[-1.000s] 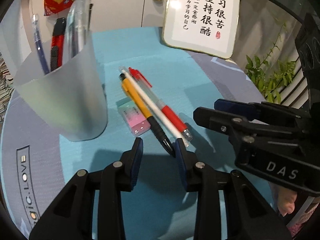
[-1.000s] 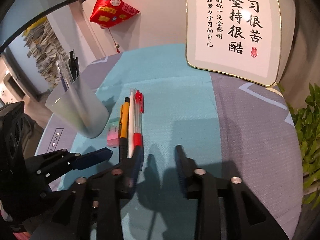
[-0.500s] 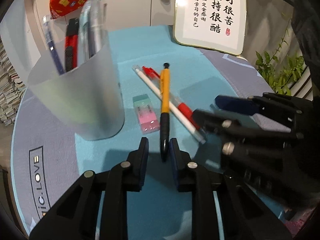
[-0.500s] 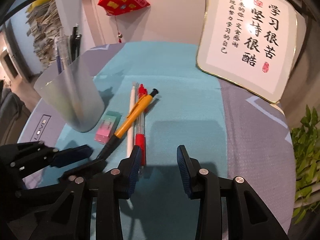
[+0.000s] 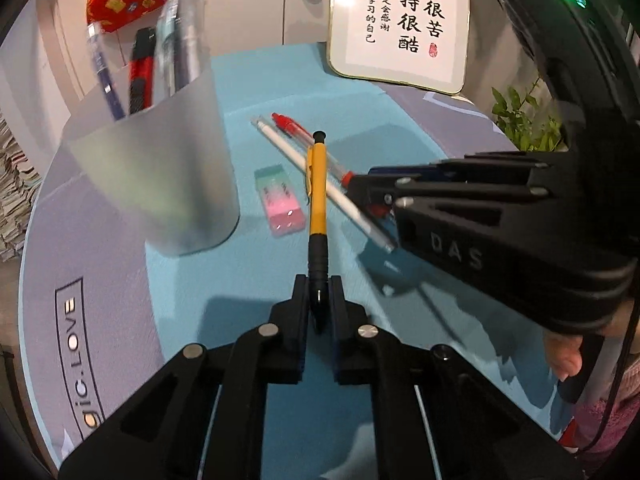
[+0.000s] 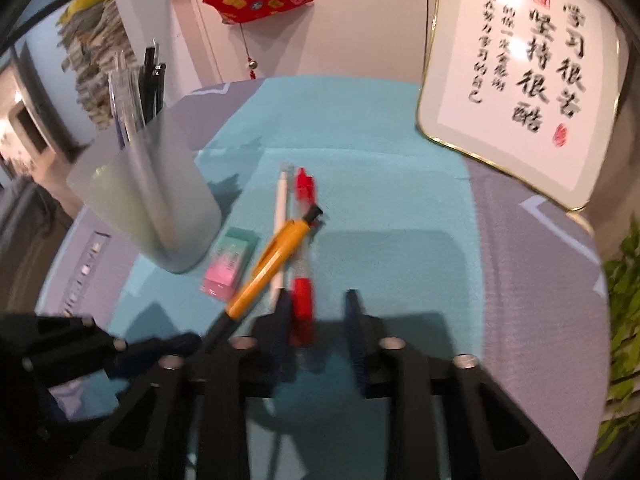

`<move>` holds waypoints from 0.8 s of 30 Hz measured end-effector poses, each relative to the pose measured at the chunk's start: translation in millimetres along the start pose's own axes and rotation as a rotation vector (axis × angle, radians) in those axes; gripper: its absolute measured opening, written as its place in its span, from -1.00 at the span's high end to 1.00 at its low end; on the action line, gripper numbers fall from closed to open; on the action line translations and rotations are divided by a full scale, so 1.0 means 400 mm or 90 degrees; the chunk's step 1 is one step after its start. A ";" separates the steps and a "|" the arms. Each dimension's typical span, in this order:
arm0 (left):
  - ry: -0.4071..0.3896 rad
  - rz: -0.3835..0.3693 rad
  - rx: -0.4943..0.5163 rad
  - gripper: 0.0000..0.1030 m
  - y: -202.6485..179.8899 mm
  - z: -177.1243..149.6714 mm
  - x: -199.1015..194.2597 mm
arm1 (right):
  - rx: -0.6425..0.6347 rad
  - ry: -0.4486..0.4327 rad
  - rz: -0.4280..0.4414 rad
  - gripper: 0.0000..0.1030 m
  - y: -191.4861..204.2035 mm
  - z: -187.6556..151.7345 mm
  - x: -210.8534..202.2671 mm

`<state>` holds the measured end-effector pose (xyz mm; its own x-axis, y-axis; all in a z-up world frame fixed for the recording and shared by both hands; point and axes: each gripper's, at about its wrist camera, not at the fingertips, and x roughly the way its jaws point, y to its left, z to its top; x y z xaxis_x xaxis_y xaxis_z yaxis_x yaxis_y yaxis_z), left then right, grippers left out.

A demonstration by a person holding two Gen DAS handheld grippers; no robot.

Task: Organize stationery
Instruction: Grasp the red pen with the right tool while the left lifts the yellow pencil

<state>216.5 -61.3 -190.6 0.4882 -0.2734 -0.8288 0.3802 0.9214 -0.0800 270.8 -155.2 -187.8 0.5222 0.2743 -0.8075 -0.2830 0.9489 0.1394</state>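
The frosted translucent plastic cup [image 5: 160,176] stands on the round desk [image 5: 100,280] at the edge of the teal mat [image 5: 280,80]. In it stand a blue pen, a red-and-black pen [image 5: 140,68] and a few clear-barrelled ones; how many I cannot tell, their tops blur together.

Just beside the cup lies a pink-and-green eraser [image 5: 280,200]. Past the eraser from the cup comes the yellow pen with a black grip [image 5: 318,192], its tip end clenched between the jaws of the left gripper [image 5: 319,300], which have just closed on it; its far end crosses over a slim white pen [image 5: 320,184] and a red-capped clear pen [image 5: 304,136], both farther from the cup.

The right gripper [image 6: 320,320] has been closing; its jaws still stand apart around the red grip of the red-capped pen, one pad against it, the other clear. That view is smeared, so the contact is hard to judge. From the left camera, the right gripper hides the lower ends of the white and red pens.
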 end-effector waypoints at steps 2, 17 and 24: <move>0.002 0.001 -0.003 0.86 0.003 -0.010 -0.007 | -0.009 0.001 -0.021 0.80 0.014 0.000 0.003; 0.041 -0.019 0.037 0.86 0.023 -0.155 -0.103 | 0.080 0.077 -0.004 0.80 -0.074 -0.187 -0.126; 0.051 -0.017 0.060 0.79 0.005 -0.172 -0.119 | 0.039 0.121 -0.005 0.75 -0.038 -0.266 -0.158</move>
<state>139.8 -27.4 -189.4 0.4146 -0.2706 -0.8688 0.4655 0.8835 -0.0530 156.6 -203.3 -199.8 0.3617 0.2375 -0.9015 -0.2264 0.9604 0.1622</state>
